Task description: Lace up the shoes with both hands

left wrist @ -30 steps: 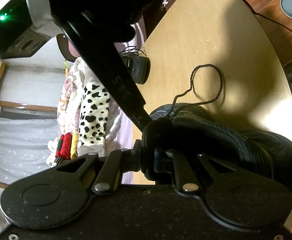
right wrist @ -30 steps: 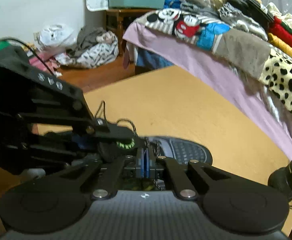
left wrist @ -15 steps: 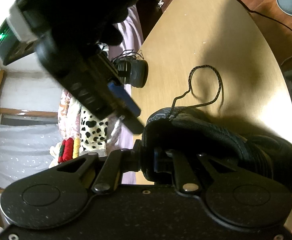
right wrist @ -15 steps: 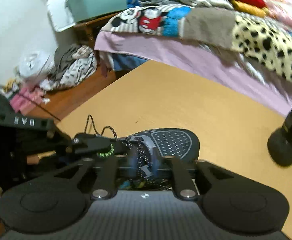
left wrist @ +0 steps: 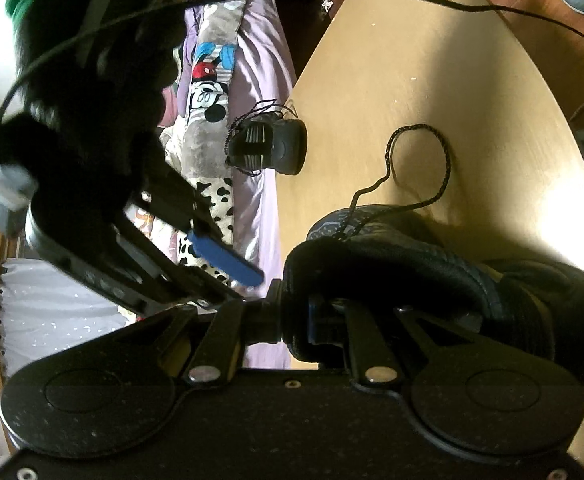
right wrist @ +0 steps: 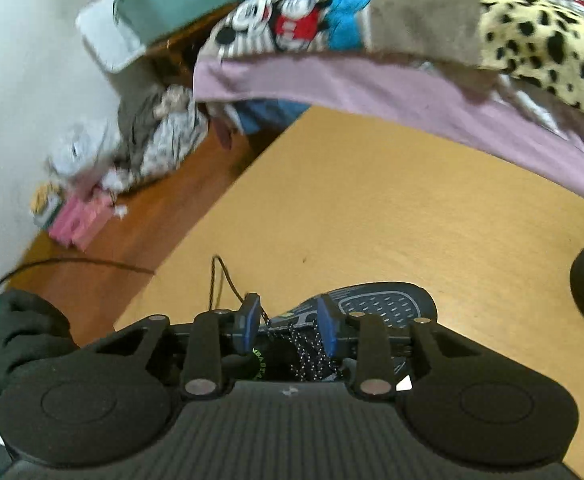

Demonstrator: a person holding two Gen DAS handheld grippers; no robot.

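The left tongs (left wrist: 296,320) are clamped on the padded collar of the black shoe (left wrist: 412,272), their pads pressed into the rim on either side. That hold looks meant to pin the shoe to the counter (left wrist: 432,60) so it cannot slide or tip while the other hand works the lace. The shoe lies straight ahead of these tongs, stretching away to their right, with its tongue just beyond the fingertips.

The right tongs (right wrist: 287,328) stand apart over the eyelet area, blue pads (right wrist: 249,326) on either side of the speckled lace (right wrist: 308,352) without pressing it; I judge they are free to take a fresh bite on the lace. The toe cap with its perforated panel sits just past their tips. In the left view these tongs hang to the upper left of the collar, one blue pad close to the shoe's rim.

Further out from the left tongs, a free run of lace (left wrist: 444,156) curls in a loop on the counter beyond the tongue, slack and unthreaded, which suggests lacing is far from finished. A second shoe (left wrist: 271,148) stands well apart at the counter's far edge, laces loose. Past the counter is a bed (right wrist: 412,80) piled with patterned blankets.
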